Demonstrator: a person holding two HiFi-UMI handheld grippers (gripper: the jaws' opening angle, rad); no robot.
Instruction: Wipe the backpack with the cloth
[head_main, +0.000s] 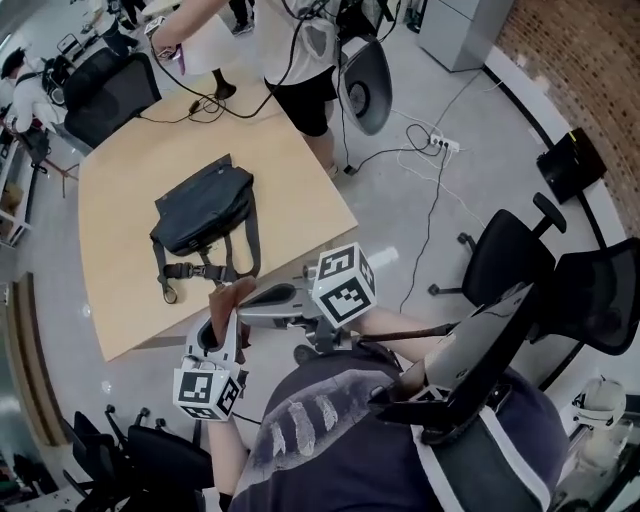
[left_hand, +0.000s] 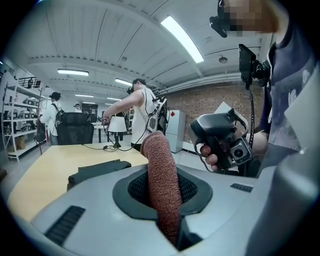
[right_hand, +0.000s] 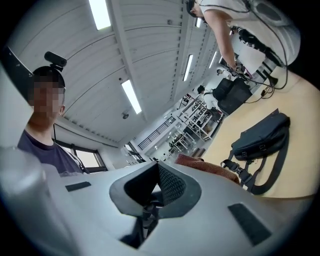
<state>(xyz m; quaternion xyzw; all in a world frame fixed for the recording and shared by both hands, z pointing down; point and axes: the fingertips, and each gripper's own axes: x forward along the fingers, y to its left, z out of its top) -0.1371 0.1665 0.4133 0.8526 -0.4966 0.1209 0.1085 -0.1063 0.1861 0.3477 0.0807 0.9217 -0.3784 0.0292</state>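
Note:
A dark backpack (head_main: 205, 205) lies flat on the light wooden table (head_main: 120, 290), its straps trailing toward me; it also shows as the backpack (left_hand: 95, 171) and the backpack (right_hand: 262, 137) in the two gripper views. My left gripper (head_main: 228, 312) is held just off the table's near edge, shut on a rust-brown cloth (head_main: 230, 296) that stands up between its jaws. In the left gripper view the cloth (left_hand: 161, 180) is pinched at the left gripper (left_hand: 165, 210). My right gripper (head_main: 262, 297) hovers beside it, and the right gripper (right_hand: 156, 172) shows its jaws shut on nothing.
A person in a white top (head_main: 290, 40) stands at the table's far side, with cables (head_main: 205, 100) running over the table. Office chairs (head_main: 510, 260) stand at my right and one chair (head_main: 110, 95) at the far left. A power strip (head_main: 440, 143) lies on the floor.

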